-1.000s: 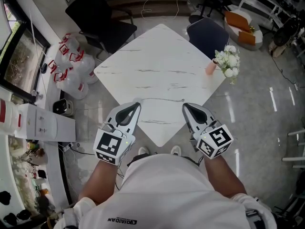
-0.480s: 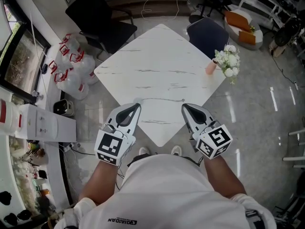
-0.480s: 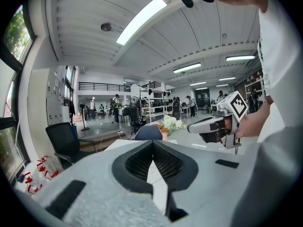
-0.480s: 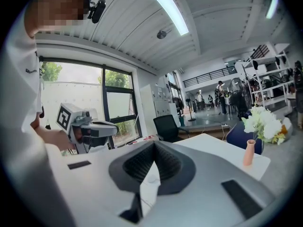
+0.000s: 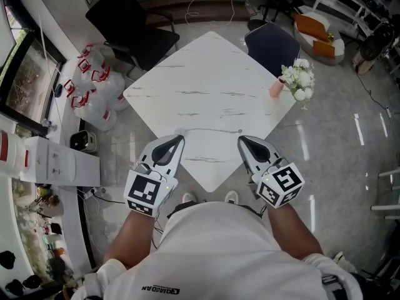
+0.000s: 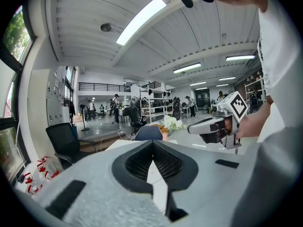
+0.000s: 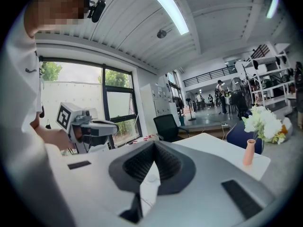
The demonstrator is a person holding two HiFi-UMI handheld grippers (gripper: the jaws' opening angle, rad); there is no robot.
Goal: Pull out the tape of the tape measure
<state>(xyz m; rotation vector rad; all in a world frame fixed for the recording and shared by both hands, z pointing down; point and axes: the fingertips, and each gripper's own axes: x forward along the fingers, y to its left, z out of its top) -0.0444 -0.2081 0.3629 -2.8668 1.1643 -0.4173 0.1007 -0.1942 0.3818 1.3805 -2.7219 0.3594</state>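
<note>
I cannot make out a tape measure in any view. The white marble table (image 5: 212, 74) stands corner-on before me. Over its near corner my left gripper (image 5: 180, 137) hangs shut, with nothing between the jaws. A hand's width to the right my right gripper (image 5: 240, 139) is also shut and empty. A thin dark line (image 5: 211, 130) runs on the tabletop between the two tips; what it is I cannot tell. In the left gripper view the jaws (image 6: 152, 142) meet at the tip. The right gripper view shows the same (image 7: 154, 143).
A pink vase (image 5: 277, 87) with white flowers (image 5: 299, 80) stands at the table's right corner. A black chair (image 5: 134, 27) and a blue chair (image 5: 272, 45) sit at the far sides. Water jugs (image 5: 94, 86) stand on the floor at the left.
</note>
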